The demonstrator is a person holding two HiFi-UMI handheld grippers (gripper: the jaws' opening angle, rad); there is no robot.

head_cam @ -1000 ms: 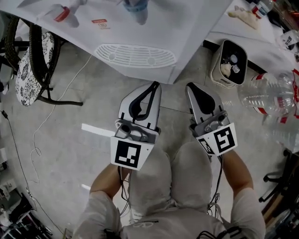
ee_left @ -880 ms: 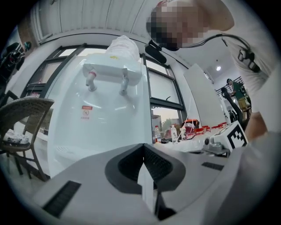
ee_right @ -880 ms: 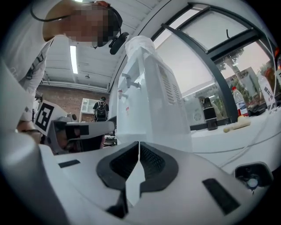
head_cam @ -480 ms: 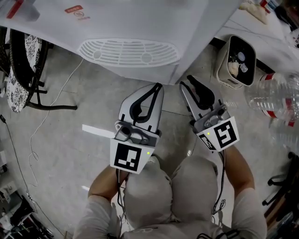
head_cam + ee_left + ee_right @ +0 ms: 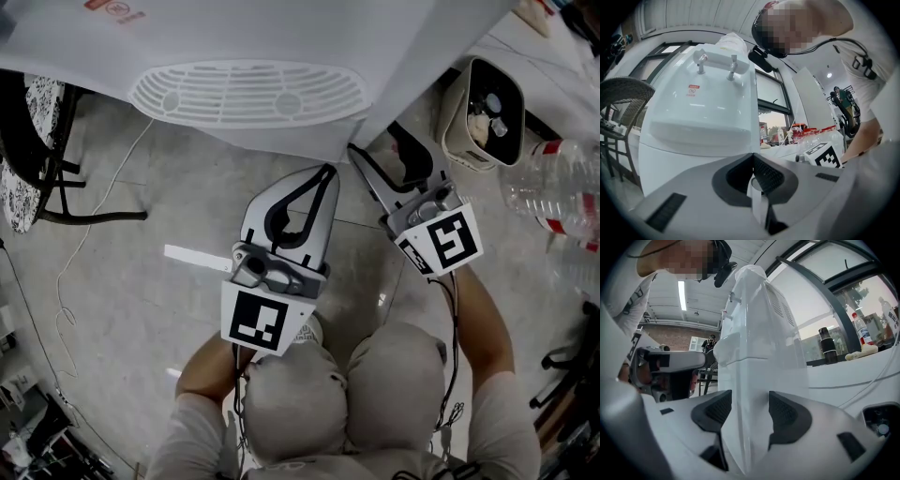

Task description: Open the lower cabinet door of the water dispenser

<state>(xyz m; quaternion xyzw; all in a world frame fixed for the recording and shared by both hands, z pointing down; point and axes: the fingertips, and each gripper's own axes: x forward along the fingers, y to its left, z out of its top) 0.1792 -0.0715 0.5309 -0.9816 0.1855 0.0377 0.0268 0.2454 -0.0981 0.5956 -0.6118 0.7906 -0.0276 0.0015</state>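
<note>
The white water dispenser [image 5: 281, 37] fills the top of the head view, its oval drip grille [image 5: 248, 94] facing me. In the left gripper view its taps and front [image 5: 698, 108] rise ahead. My left gripper [image 5: 323, 173] is shut and empty, its tips just short of the cabinet's front. My right gripper [image 5: 373, 141] stands open at the cabinet's right front corner. Its jaws have just been opening, and the white corner edge [image 5: 747, 394] now stands between the dark pads [image 5: 715, 411] with a gap on each side.
A small bin [image 5: 483, 112] with rubbish stands right of the dispenser, with large clear water bottles [image 5: 553, 187] beyond it. A dark chair [image 5: 37, 141] is at the left. A thin cable [image 5: 75, 262] and a white strip [image 5: 192, 258] lie on the grey floor. My knees are below.
Both grippers have moved in toward the dispenser. The right jaws went from shut to wide apart and now straddle the cabinet's corner. The left gripper stays shut.
</note>
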